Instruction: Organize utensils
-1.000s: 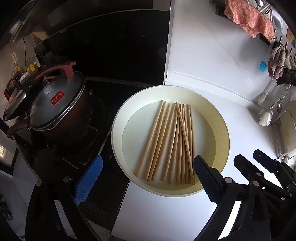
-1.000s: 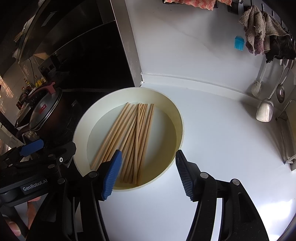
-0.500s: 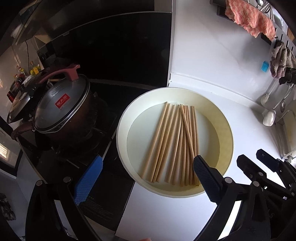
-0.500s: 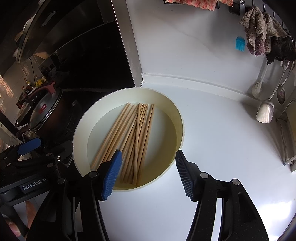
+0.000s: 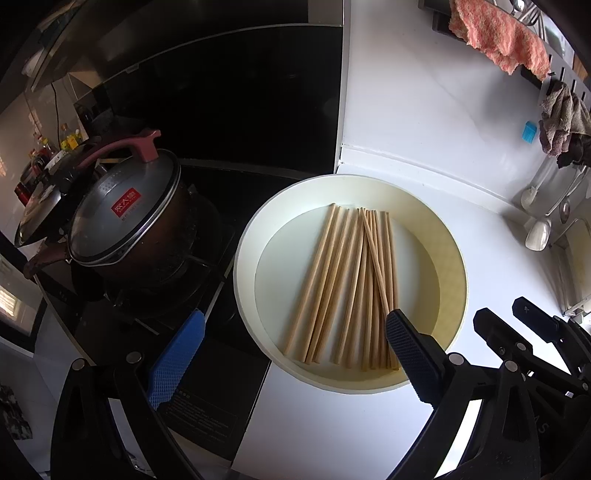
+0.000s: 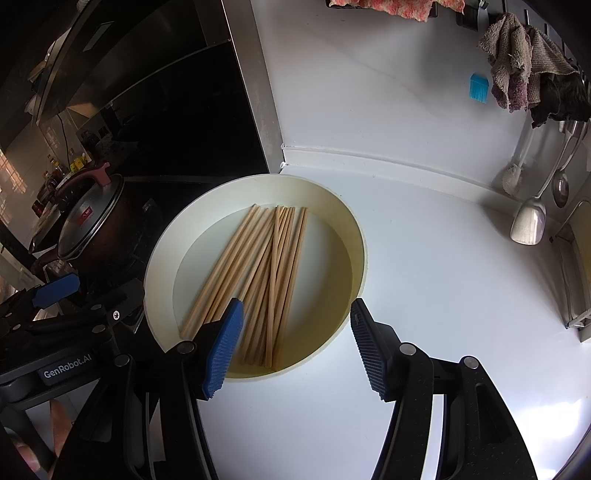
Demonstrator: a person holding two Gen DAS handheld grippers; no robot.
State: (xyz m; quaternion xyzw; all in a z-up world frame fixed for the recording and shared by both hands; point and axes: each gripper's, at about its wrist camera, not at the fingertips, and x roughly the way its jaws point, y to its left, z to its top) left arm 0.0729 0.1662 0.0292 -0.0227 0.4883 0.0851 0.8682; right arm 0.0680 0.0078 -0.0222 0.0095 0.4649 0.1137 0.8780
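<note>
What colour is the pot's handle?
Dark red handle, clearest in the left wrist view.

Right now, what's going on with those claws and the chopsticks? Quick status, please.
Left gripper open, empty. Right gripper open, empty, near the basin. Chopsticks loose inside, one lying crosswise. Nothing blocking.

What I count from here: chopsticks, dishes, cloths.
I see roughly a dozen chopsticks (image 5: 354,288), overlapping too much for an exact tally, in one bowl (image 5: 243,266); one lidded pot (image 5: 122,225); one pink cloth (image 5: 498,33), one brown cloth (image 5: 561,114); three hanging tools (image 6: 528,225).
</note>
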